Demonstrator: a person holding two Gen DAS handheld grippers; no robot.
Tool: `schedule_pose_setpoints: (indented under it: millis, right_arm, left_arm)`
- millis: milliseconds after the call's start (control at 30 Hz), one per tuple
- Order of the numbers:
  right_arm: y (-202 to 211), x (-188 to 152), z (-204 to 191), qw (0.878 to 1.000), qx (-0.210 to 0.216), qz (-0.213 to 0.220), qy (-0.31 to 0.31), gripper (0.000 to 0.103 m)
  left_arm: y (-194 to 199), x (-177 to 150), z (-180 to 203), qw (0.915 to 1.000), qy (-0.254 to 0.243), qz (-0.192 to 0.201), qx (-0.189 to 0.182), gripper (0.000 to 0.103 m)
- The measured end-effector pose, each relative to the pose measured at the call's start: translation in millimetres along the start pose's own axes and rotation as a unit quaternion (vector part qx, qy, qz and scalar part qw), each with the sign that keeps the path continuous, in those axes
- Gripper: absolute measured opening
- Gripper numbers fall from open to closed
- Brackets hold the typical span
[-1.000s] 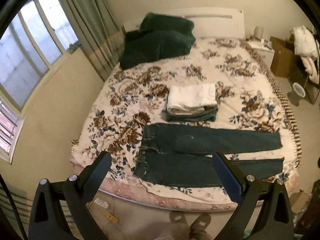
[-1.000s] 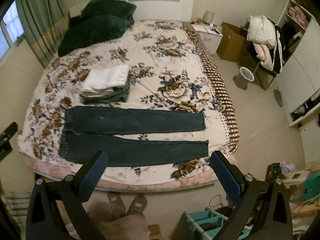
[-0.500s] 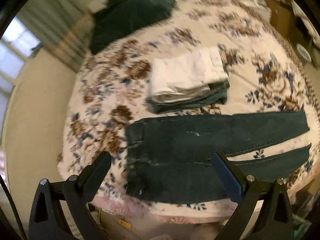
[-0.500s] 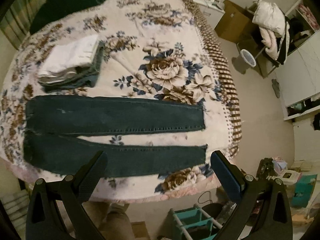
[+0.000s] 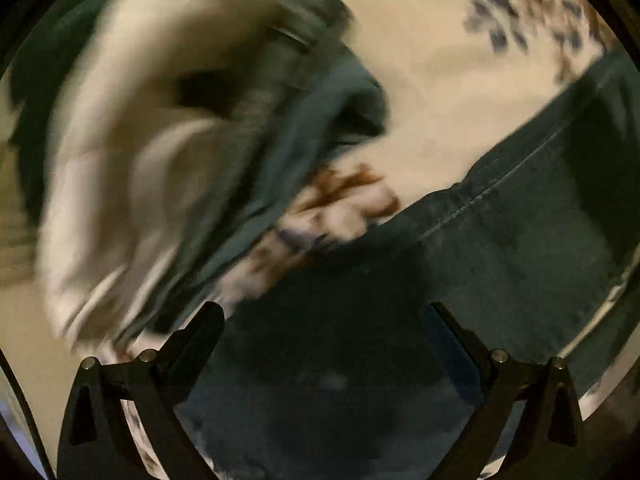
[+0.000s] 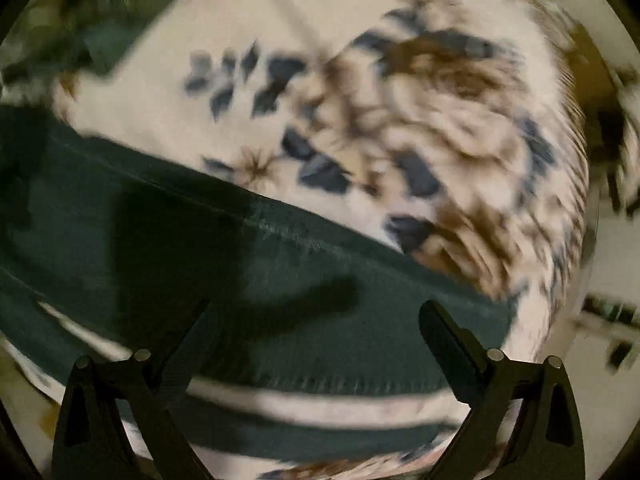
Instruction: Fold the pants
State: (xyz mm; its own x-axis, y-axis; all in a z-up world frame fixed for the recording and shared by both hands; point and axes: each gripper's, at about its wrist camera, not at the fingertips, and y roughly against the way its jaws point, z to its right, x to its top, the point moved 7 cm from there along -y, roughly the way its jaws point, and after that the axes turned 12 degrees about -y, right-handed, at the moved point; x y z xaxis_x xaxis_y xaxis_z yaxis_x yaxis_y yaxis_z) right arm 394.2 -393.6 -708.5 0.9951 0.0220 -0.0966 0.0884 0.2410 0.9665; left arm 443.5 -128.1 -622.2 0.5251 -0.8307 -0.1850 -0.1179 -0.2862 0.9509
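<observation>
Dark blue-green jeans lie flat on the floral bedspread. In the left wrist view the waist end of the jeans (image 5: 500, 248) fills the lower right, close under my left gripper (image 5: 324, 320), which is open and empty just above the cloth. In the right wrist view the far leg's cuff end (image 6: 304, 280) lies between the fingers of my right gripper (image 6: 316, 320), which is open and empty close above it. The near leg (image 6: 300, 436) shows as a dark band below. Both views are blurred by motion.
A stack of folded clothes, white on top of blue (image 5: 168, 152), sits just beyond the waist in the left wrist view. The floral bedspread (image 6: 400, 100) spreads beyond the cuffs; the bed's right edge (image 6: 576, 208) is near.
Both grippers have dropped from well above the bed to just over the jeans, the left at the waist end, the right at the cuff end. Both stay open.
</observation>
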Motion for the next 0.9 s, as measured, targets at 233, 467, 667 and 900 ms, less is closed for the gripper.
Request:
schedule_pose_setpoints:
  millis: [233,467,667,900]
  right_arm:
    - [-63,28,-32,0.991,0.013,-0.028,0.132,0.097]
    - [-57,32,-39,0.99,0.067,-0.028,0.117,0.027]
    - [-32,23,-19,0.994,0.085,0.005,0.067,0.009]
    - [25,-49,9,0.992,0.09,0.074,0.046,0.008]
  left_arm:
    - [-42,26,5,0.9934,-0.07,-0.01,-0.09,0.1]
    - [-15,32,5,0.9862,-0.069,0.031,-0.147,0.032]
    - [28,29,-6,0.9882,-0.012,0.078,-0.131,0.006]
    - [103,-18,14,0.9743,0.135,0.137,-0.117,0.005]
